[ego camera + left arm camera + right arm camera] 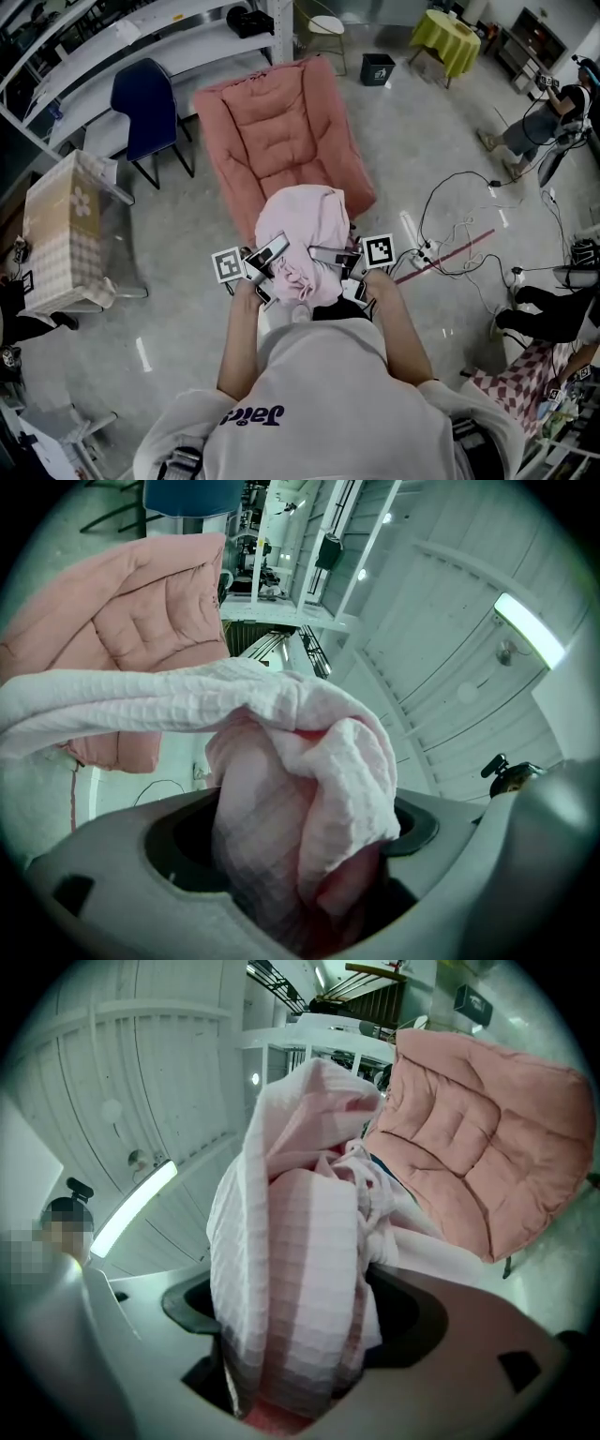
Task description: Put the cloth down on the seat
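Head view: left gripper (270,255) and right gripper (330,255) jaws both clenched on bunched pale-pink waffle cloth (302,225), held before pink quilted seat (281,127); next likely lower, release.

The head view looks steeply down from above the person (319,394), well back from the left gripper (272,253) and right gripper (328,255), which sit low in the middle. The seat (281,122) lies beyond them on the floor (450,122). Each gripper view looks from just behind its own jaws along them, tilted upward. The cloth (309,789) between the jaws is very near the lens and fills the middle. Past the left gripper the seat shows upper left and the ceiling (450,621) to the right; past the right gripper these sides are mirrored. All three views share cloth and seat; both gripper views share the ceiling.
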A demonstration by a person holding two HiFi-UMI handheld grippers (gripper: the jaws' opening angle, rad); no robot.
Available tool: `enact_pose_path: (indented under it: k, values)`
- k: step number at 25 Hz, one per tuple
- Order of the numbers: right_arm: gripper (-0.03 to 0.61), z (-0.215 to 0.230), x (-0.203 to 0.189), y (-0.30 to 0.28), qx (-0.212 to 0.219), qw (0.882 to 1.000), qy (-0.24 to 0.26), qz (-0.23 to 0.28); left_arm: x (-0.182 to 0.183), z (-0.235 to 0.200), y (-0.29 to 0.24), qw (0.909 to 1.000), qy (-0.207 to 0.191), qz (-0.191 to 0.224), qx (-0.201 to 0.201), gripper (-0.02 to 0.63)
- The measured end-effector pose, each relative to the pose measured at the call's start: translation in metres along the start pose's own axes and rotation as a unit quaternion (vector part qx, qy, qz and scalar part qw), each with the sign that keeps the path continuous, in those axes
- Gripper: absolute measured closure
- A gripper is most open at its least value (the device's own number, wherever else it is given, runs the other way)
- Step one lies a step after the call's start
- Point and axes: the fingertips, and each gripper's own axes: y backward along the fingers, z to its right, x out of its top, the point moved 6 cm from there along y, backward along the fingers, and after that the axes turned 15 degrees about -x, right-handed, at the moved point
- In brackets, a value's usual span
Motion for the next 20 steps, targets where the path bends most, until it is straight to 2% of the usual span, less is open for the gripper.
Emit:
enact_pose_path:
  k: [5, 11, 17, 20]
  values:
    - [0.187, 0.016, 0.036, -0.011, -0.007, 1.000, 0.007, 0.019, 0.030, -0.022, -0.010, 0.9996, -0.003, 0.029, 0.003, 0.179]
    - [0.187, 0.056, 0.091, -0.022, -0.010, 1.000, 0.005, -0.001, 0.072, -0.061, -0.034, 0.9986, -0.025, 0.035, 0.029, 0.179]
    - [0.187, 0.092, 0.150, -0.036, -0.021, 0.999, 0.039, -0.031, 0.120, -0.101, -0.056, 0.9967, -0.052, 0.008, 0.062, 0.179]
    - [0.187, 0.123, 0.177, -0.035, -0.041, 0.998, 0.020, -0.042, 0.140, -0.131, -0.072, 0.9954, -0.054, 0.001, 0.079, 0.179]
